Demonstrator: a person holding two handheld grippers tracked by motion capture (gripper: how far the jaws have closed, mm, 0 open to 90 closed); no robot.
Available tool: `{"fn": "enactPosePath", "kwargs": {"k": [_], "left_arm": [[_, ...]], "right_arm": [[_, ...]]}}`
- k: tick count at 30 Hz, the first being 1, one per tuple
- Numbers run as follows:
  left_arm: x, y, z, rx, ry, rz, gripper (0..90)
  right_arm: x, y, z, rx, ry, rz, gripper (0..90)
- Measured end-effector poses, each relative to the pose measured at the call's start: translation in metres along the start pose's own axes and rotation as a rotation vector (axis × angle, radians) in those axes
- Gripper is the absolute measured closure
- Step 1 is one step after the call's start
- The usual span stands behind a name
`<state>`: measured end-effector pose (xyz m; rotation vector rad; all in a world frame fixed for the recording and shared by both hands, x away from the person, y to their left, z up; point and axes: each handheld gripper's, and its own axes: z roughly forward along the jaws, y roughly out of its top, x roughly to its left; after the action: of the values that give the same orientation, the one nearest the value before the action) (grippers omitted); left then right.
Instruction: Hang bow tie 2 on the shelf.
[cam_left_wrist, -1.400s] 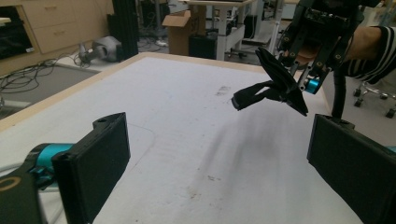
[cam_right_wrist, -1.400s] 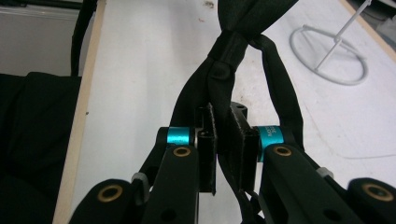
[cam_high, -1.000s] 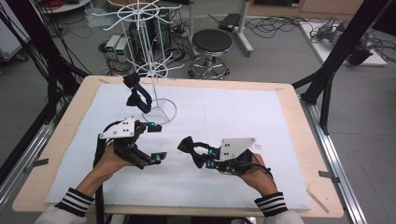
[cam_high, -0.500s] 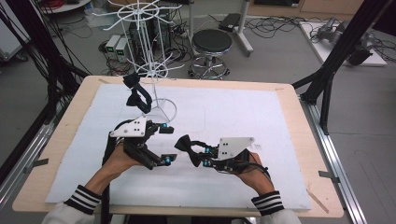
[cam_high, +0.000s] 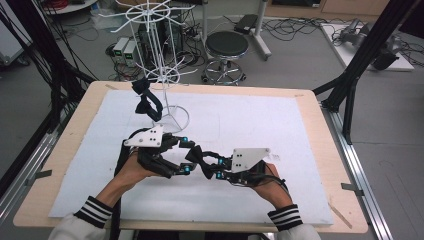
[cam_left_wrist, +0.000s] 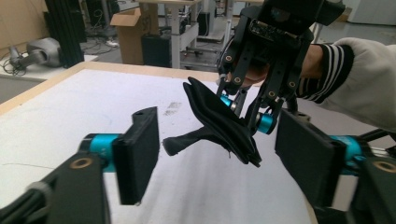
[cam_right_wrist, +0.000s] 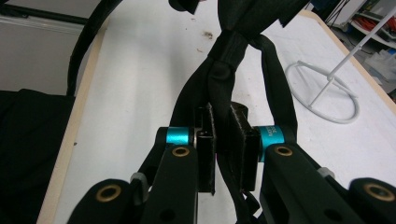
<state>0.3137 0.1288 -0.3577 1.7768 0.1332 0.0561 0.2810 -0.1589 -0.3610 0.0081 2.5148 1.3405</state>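
Jaws meet near wire rack (cam_high: 159, 65) (bow tie (cam_high: 148, 102) hung).

Even, bright overhead light, with soft shadows on the tabletop (cam_high: 300, 130). Close-up jaws look slightly blurred; gripper views bend at the edges.

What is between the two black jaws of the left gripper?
In the left gripper view, the black fabric bow tie, clamped by the right gripper, hangs between the left gripper jaws, which have just been closing, still untouched.

A white wire rack (cam_high: 159, 60) stands far left on the mat (cam_high: 280, 130). A stool (cam_high: 227, 47) sits beyond the table (cam_high: 65, 135).
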Motion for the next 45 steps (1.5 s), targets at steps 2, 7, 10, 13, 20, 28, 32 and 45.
{"fn": "enactPosePath", "kwargs": {"k": [2,7,10,13,20,28,32,45], "left_arm": [[0.000,0.000,0.001,0.005,-0.004,0.000,39.0],[0.001,-0.001,0.003,0.019,-0.018,0.002,46.6],[0.000,-0.001,0.004,0.011,-0.031,0.005,55.5],[0.001,-0.001,0.003,0.010,-0.035,0.007,60.5],[0.000,-0.001,0.002,0.012,-0.060,0.003,72.6],[0.000,0.000,0.001,0.011,-0.078,0.005,80.2],[-0.001,0.000,0.001,0.008,-0.080,0.009,80.3],[0.000,0.001,-0.004,0.005,-0.061,0.017,80.3]], "right_arm": [[0.000,0.000,0.001,0.004,-0.001,-0.002,82.4],[0.001,0.001,0.003,0.010,0.004,-0.014,82.4],[0.001,0.001,0.004,0.015,0.004,-0.013,82.4],[0.001,0.001,0.005,0.021,0.003,-0.014,82.4],[0.000,0.000,0.005,0.031,-0.001,-0.020,82.4],[-0.001,-0.001,0.005,0.030,0.001,-0.007,81.8],[-0.002,-0.001,0.005,0.025,0.010,0.002,78.7],[-0.004,-0.006,0.007,-0.006,-0.086,0.107,0.6]]}}
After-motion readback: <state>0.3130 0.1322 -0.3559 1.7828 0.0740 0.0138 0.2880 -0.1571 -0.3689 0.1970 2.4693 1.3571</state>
